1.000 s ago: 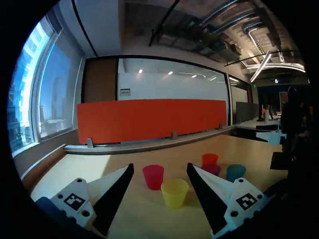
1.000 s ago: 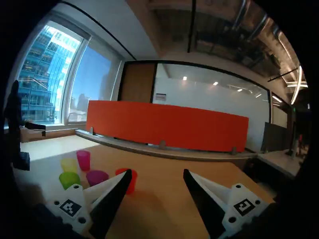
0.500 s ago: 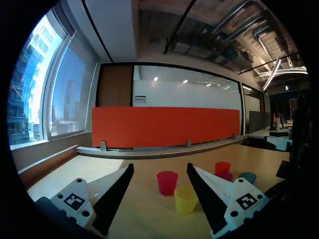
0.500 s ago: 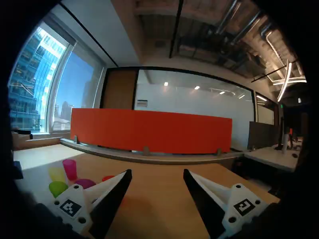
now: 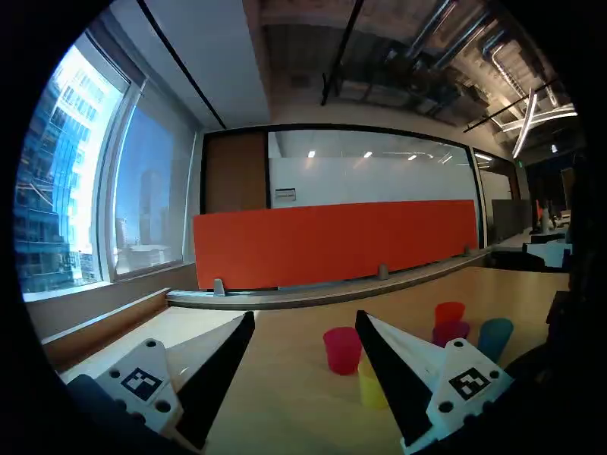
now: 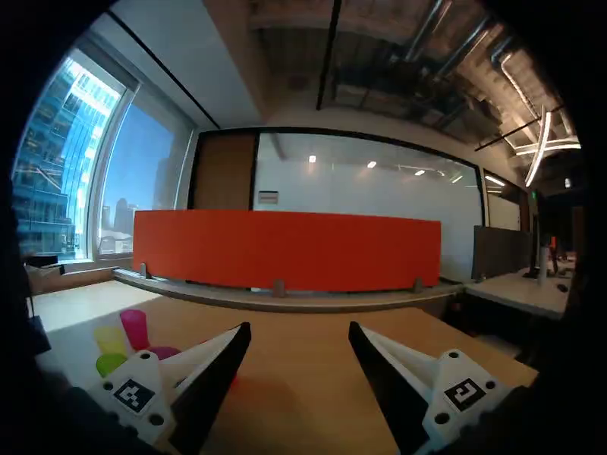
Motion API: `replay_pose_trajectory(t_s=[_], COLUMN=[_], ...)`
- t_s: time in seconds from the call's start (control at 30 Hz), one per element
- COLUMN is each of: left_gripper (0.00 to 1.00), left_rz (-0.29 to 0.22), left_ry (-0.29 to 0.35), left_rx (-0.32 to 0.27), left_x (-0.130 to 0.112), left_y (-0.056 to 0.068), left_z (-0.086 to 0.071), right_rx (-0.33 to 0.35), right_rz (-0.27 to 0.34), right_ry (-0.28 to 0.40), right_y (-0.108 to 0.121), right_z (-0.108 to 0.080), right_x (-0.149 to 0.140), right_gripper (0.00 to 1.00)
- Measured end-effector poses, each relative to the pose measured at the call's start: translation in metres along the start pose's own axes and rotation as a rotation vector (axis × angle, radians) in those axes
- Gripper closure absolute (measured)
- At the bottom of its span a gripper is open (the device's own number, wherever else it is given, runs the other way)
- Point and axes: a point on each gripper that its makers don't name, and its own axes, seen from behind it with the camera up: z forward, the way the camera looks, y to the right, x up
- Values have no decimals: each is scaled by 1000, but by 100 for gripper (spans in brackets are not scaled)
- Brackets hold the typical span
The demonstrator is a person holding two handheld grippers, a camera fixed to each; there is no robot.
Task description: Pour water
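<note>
We see a pink cup (image 5: pixel 342 349) and a yellow cup (image 5: pixel 371 385) on the wooden table (image 5: pixel 296 394) before the orange panel (image 5: pixel 334 243), with other cups (image 5: pixel 449 312) to their right. The left gripper (image 5: pixel 303 315) and the right gripper (image 6: pixel 299 326) both hold their fingers spread, gripping nothing. Left of the panel stands a window (image 5: pixel 68 189); the sign (image 5: pixel 285 195) above it is too small to read.

Cups, five: pink (image 5: pixel 341 350), yellow (image 5: pixel 370 385), orange (image 5: pixel 449 312), purple (image 5: pixel 451 332), teal (image 5: pixel 495 338). Left claw (image 5: pixel 304 314), right claw (image 6: pixel 299 326): two. Orange divider (image 5: pixel 334 241): one.
</note>
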Motion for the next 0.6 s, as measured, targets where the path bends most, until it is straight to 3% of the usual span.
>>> replay_pose_trajectory(t_s=[0.6], left_gripper=[1], left_rz=[-33], left_ry=[-15], left_rx=[67], left_x=[-33], left_y=[-25], left_z=[3], right_rx=[-27], right_rz=[-9], right_ry=[-44], right_y=[4], right_z=[9], right_x=[0], right_gripper=[0])
